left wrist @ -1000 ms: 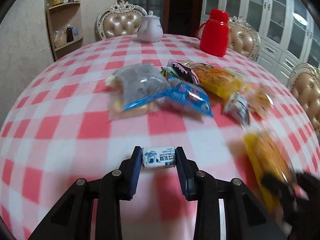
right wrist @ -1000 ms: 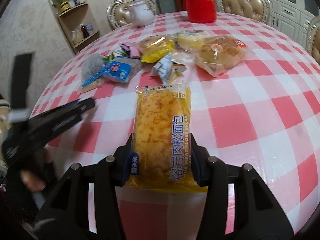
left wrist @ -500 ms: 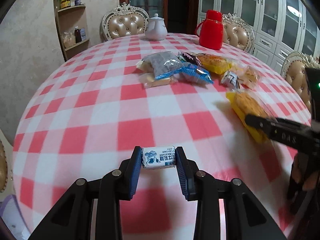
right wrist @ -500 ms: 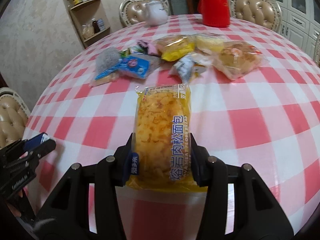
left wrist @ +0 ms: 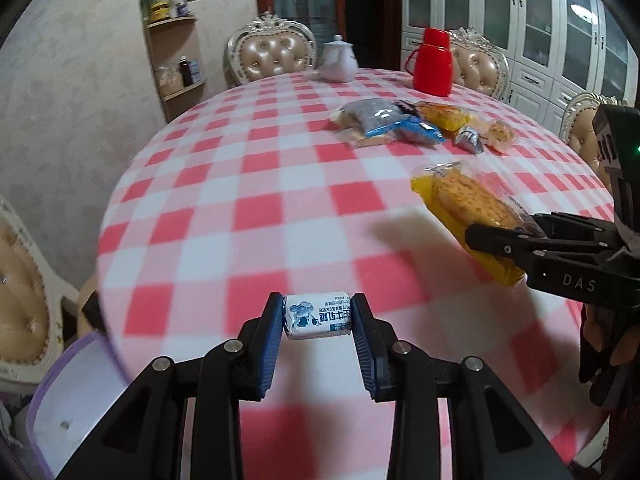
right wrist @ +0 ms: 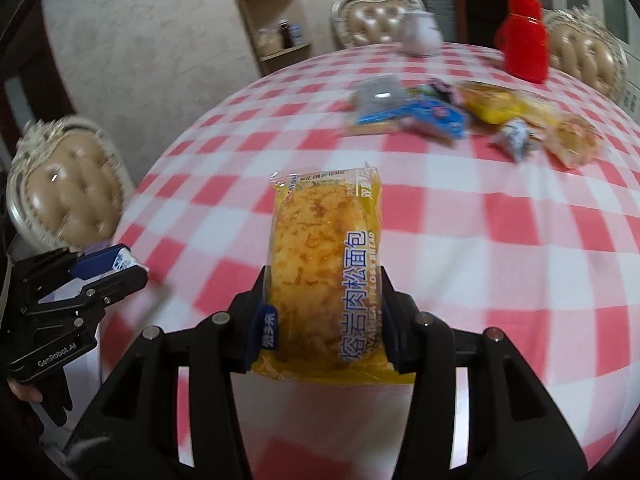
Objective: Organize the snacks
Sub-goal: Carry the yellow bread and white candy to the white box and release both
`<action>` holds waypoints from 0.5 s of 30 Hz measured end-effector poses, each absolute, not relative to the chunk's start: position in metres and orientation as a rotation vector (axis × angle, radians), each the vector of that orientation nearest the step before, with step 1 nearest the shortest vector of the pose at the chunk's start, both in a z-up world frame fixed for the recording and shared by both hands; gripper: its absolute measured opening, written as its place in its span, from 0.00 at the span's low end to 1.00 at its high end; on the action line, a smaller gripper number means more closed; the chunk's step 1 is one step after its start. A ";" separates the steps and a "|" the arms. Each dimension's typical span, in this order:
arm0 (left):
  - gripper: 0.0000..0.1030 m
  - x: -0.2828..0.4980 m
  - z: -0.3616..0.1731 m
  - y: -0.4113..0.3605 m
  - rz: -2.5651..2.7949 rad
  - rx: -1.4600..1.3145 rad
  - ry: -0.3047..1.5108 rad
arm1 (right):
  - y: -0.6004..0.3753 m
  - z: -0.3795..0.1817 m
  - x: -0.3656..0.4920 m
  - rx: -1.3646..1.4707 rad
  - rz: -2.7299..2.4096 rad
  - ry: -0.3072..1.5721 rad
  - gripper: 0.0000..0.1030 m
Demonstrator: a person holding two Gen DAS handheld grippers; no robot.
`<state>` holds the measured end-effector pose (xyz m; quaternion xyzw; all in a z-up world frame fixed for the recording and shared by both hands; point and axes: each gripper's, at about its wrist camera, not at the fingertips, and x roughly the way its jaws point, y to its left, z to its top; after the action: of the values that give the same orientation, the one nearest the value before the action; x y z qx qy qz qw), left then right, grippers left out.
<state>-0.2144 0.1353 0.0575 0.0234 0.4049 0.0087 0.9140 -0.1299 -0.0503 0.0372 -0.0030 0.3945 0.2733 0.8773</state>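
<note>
My left gripper is shut on a small white milk candy, held above the near edge of the round checked table. In the right wrist view that gripper shows at the far left with the candy peeking out. My right gripper is shut on a yellow meat floss bread pack, lifted over the table. The left wrist view has this bread pack at the right, with the right gripper around it. A pile of snack packs lies far across the table.
A red thermos and a white teapot stand at the table's far side. Padded chairs ring the table. A lilac-rimmed container sits low beside the table's left edge. A corner shelf stands by the wall.
Both grippers have pulled back from the snack pile toward the table's near left edge, each keeping its snack. The lilac container has come into the left wrist view.
</note>
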 end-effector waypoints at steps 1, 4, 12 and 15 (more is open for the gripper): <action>0.34 -0.223 0.057 0.143 0.027 0.047 0.835 | -0.043 0.038 -0.137 -0.020 0.584 0.820 0.50; 0.34 -0.248 0.057 0.165 0.068 0.036 0.831 | -0.012 0.041 -0.159 -0.068 0.646 0.809 0.50; 0.34 -0.302 0.055 0.225 0.170 -0.019 0.837 | 0.064 0.050 -0.225 -0.197 0.816 0.767 0.50; 0.34 -0.323 0.052 0.245 0.206 -0.023 0.852 | 0.087 0.053 -0.253 -0.238 0.883 0.762 0.50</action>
<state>-0.3228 0.2447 0.0520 -0.0112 0.4127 0.0996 0.9053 -0.2530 0.0873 0.0532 -0.1119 0.3591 0.4157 0.8281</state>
